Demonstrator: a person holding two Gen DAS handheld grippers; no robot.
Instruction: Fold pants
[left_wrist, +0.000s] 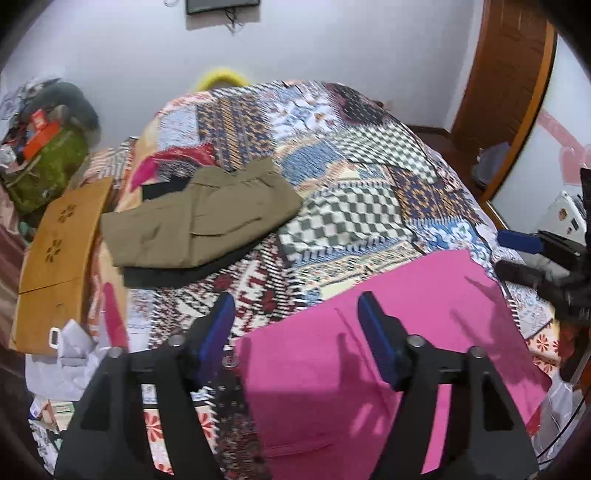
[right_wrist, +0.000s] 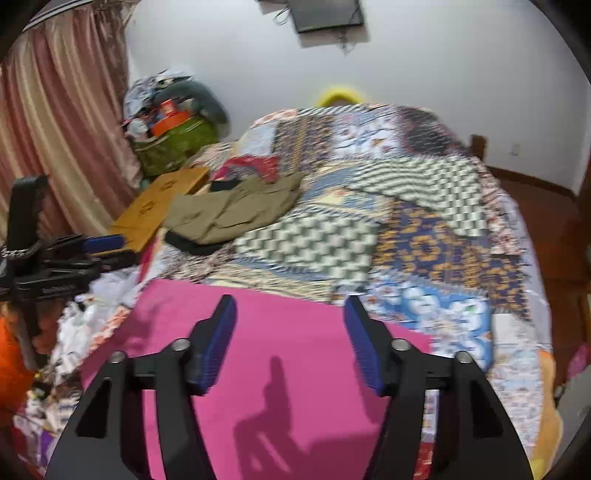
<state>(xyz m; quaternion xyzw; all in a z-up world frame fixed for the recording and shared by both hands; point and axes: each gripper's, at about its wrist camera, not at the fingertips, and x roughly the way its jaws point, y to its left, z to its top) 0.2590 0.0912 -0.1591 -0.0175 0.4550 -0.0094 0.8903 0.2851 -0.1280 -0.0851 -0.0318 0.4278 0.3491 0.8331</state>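
Left gripper (left_wrist: 297, 304): fingers spread wide, nothing between them. Right gripper (right_wrist: 290, 310): likewise spread, empty. Pink pants (left_wrist: 388, 332) lie flat on the patchwork bedspread (left_wrist: 351, 166), directly below and ahead of both pairs of fingertips. Olive folded garment (left_wrist: 207, 218) sits far ahead, left of the fingers, atop a black one (left_wrist: 184, 277)

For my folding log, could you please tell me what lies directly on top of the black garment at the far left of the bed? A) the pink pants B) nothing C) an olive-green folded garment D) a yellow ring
C: the olive-green folded garment rests on the black garment, whose edge shows beneath it; the pink pants lie apart, nearer both open tools.
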